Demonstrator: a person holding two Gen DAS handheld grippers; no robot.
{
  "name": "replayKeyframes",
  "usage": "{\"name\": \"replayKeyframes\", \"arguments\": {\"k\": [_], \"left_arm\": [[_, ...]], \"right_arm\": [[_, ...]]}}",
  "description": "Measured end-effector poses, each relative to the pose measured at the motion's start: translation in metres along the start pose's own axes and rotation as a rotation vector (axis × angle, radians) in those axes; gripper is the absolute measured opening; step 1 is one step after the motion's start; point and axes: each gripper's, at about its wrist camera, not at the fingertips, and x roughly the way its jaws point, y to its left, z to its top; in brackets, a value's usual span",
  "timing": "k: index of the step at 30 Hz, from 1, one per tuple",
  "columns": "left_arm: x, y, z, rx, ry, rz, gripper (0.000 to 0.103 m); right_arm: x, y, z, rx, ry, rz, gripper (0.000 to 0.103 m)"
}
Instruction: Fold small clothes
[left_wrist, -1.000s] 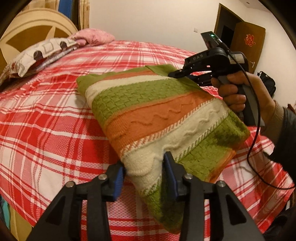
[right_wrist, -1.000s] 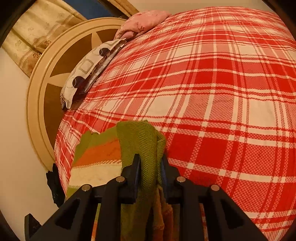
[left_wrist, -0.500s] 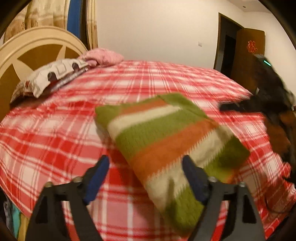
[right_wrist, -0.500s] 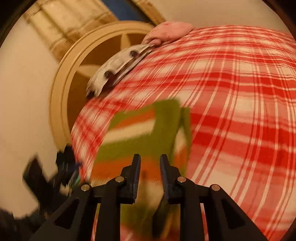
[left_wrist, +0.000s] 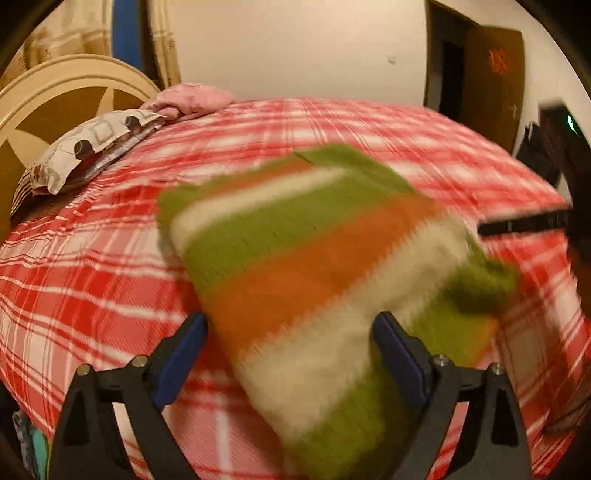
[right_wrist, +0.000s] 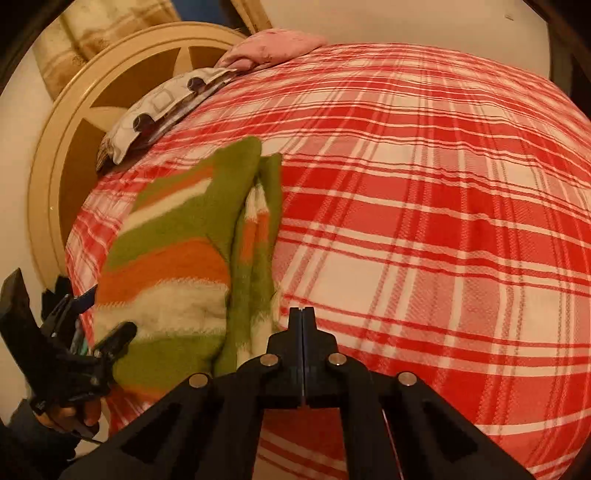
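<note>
I can read no text anywhere; the red ornament on my door is too blurred to make out.

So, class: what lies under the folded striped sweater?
The striped sweater lies on the red plaid bedspread, which shows all around it. The patch directly beneath is covered, so anything else under there cannot be seen. Neither gripper holds the sweater.

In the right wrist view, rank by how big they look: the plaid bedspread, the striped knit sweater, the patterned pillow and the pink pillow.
1. Plaid bedspread, by far.
2. Striped knit sweater, folded, though it lies nearer the camera.
3. Patterned pillow and pink pillow look about alike; both are far off and partly hidden, so unranked.
</note>
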Motion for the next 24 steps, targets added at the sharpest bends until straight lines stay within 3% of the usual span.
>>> {"name": "replayKeyframes", "arguments": {"k": [3, 4, 5, 6, 9, 11, 12, 16, 19, 21, 24], "left_arm": [[-0.008, 0.004, 0.001, -0.023, -0.025, 0.003, 0.094], [-0.01, 0.008, 0.004, -0.039, -0.026, 0.002, 0.094], [-0.012, 0.012, 0.007, -0.053, -0.032, 0.001, 0.094], [-0.015, 0.016, 0.011, -0.064, -0.04, 0.004, 0.094], [-0.021, 0.022, 0.018, -0.079, -0.061, 0.013, 0.095], [-0.021, 0.026, 0.02, -0.084, -0.07, 0.027, 0.096], [-0.018, 0.027, 0.02, -0.086, -0.071, 0.036, 0.096], [-0.004, 0.032, 0.016, -0.115, -0.033, 0.043, 0.096], [-0.006, 0.021, 0.008, -0.097, -0.021, 0.023, 0.097], [-0.005, 0.005, -0.004, -0.052, -0.01, -0.011, 0.102], [0.003, -0.009, -0.014, -0.021, -0.015, -0.004, 0.103]], "right_arm": [[-0.022, 0.009, -0.005, -0.007, -0.081, 0.103, 0.004], [-0.025, 0.017, -0.006, -0.036, -0.082, 0.137, 0.029], [-0.024, 0.025, -0.007, -0.058, -0.07, 0.154, 0.072], [-0.023, 0.031, -0.009, -0.07, -0.065, 0.17, 0.081], [-0.013, 0.041, -0.009, -0.077, -0.056, 0.153, 0.08], [0.001, 0.045, -0.011, -0.081, -0.033, 0.141, 0.059], [0.006, 0.046, -0.014, -0.096, -0.015, 0.136, 0.054], [0.026, 0.046, -0.02, -0.116, 0.048, 0.081, 0.009], [0.003, 0.045, -0.028, -0.171, 0.0, -0.04, 0.006], [0.002, 0.036, -0.031, -0.169, 0.024, -0.089, 0.006], [0.012, 0.029, -0.03, -0.15, 0.033, -0.09, 0.006]]}}
